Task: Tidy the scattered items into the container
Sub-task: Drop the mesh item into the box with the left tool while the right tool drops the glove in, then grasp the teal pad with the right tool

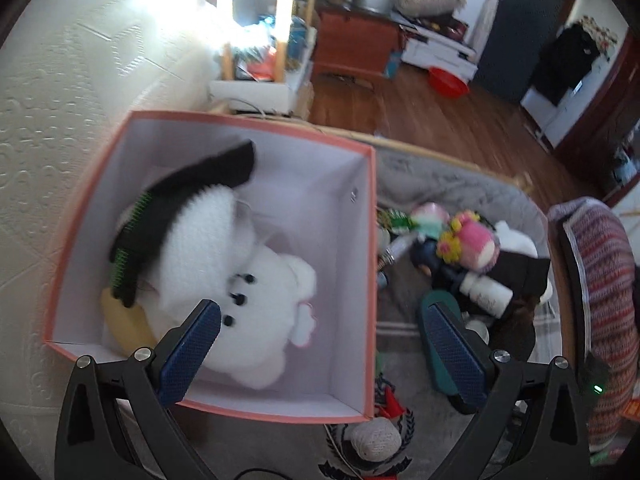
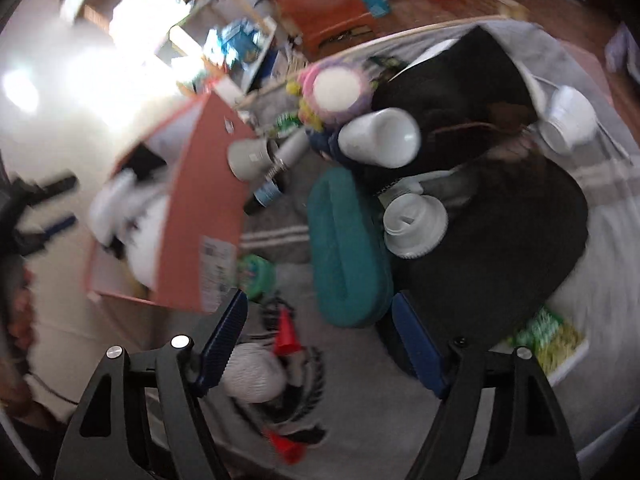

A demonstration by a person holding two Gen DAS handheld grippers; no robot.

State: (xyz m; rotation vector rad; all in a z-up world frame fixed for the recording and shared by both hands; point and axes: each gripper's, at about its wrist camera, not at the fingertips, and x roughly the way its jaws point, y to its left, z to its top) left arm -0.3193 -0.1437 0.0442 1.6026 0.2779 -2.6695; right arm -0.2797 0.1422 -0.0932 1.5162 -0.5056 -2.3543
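The grey blanket [image 1: 448, 184] on the bed carries everything, and on it the pink box [image 1: 372, 280] stands by the wall, already partly filled: a big white plush toy [image 1: 264, 300] lies inside with a black and green brush [image 1: 136, 240] leaning over it and something yellow beneath. So a fair start is made, I would say, but most of the job is left. Beside the box a heap waits: a black garment [image 2: 500, 240], a teal case [image 2: 348, 252], a pink doll [image 1: 476, 240], a white bottle [image 2: 380, 136], a white lid [image 2: 416, 224], a white cup [image 2: 568, 120], a pale ball of twine [image 2: 252, 372] and a small red cone [image 2: 286, 334]. The left tool [image 1: 320, 356] hangs over the box's near corner, its jaws wide with nothing between them. The right tool [image 2: 320, 352] points down at the heap near the teal case and the twine, jaws likewise wide and empty; the picture is blurred, so which item it aims for I cannot tell
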